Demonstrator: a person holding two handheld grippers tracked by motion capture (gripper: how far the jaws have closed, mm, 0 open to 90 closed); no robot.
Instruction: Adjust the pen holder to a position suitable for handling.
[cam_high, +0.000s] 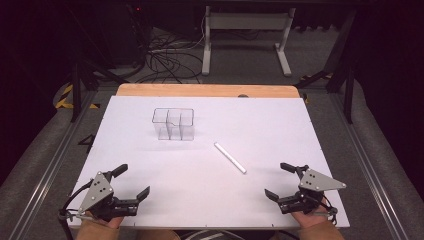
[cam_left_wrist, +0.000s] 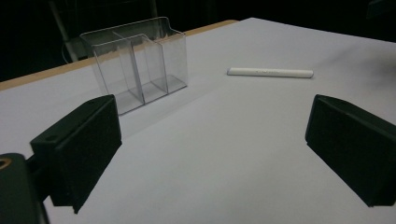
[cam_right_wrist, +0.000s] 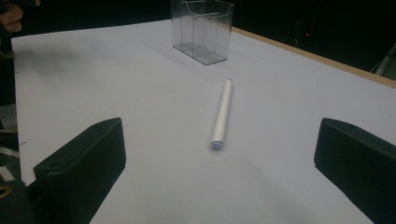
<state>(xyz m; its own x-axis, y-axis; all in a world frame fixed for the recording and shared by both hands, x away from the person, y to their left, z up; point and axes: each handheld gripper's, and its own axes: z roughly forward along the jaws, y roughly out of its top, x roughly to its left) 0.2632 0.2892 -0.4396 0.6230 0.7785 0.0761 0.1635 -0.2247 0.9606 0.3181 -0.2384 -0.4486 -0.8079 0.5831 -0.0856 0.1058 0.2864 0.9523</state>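
Note:
A clear plastic holder (cam_high: 173, 124) with three compartments stands upright on the white table (cam_high: 150, 160), left of centre and toward the back. A white pen (cam_high: 230, 157) lies flat to its right, slanting toward the near right. My left gripper (cam_high: 132, 182) rests low at the near left corner, open, nothing between its jaws. At the near right, my right gripper (cam_high: 280, 181) is open too and holds nothing. In the left gripper view the holder (cam_left_wrist: 135, 63) and pen (cam_left_wrist: 270, 72) lie ahead. The right gripper view has the pen (cam_right_wrist: 222, 113) just ahead and the holder (cam_right_wrist: 201, 29) beyond it.
The white sheet covers a wooden tabletop whose bare strip (cam_high: 207, 90) runs along the far edge. Past it, a white desk frame (cam_high: 246, 37) and loose cables (cam_high: 167, 62) sit on the dark floor. Metal rails (cam_high: 50, 160) flank the table.

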